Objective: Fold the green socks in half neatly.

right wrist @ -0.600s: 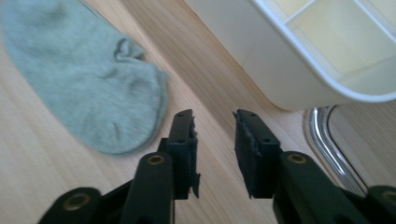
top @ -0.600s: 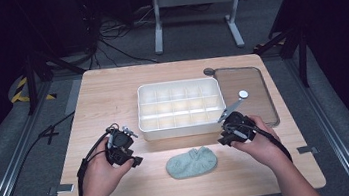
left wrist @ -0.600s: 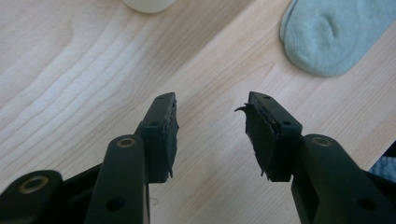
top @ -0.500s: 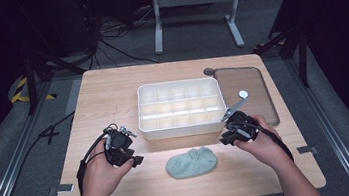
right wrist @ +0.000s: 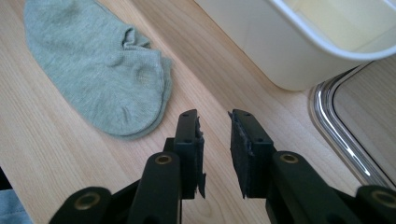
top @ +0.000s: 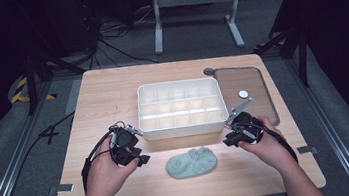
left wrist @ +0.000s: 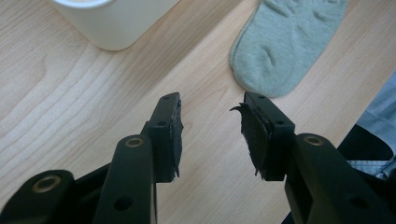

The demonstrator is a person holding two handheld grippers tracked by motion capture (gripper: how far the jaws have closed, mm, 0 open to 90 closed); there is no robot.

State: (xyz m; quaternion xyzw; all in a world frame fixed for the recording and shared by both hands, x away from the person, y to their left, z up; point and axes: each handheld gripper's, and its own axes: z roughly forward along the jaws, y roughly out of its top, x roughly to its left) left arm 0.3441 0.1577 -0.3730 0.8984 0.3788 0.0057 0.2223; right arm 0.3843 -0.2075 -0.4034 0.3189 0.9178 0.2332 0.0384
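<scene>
Tools both empty: left tool jaws moderately apart, right tool jaws narrower, nothing between either pair. Each hovers low over the desk, flanking the grey-green sock, well short of contact. Approach step, by my judgement; next move calls for closing in on the sock's ends. Sock lies flat, long axis across the desk, just before the white compartment box.

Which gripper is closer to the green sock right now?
The left gripper, marginally. Its jaws, open and empty, point at the sock from its left side. The right gripper, also open, sits off the sock's right end, slightly farther and nearer the white organizer box.
</scene>
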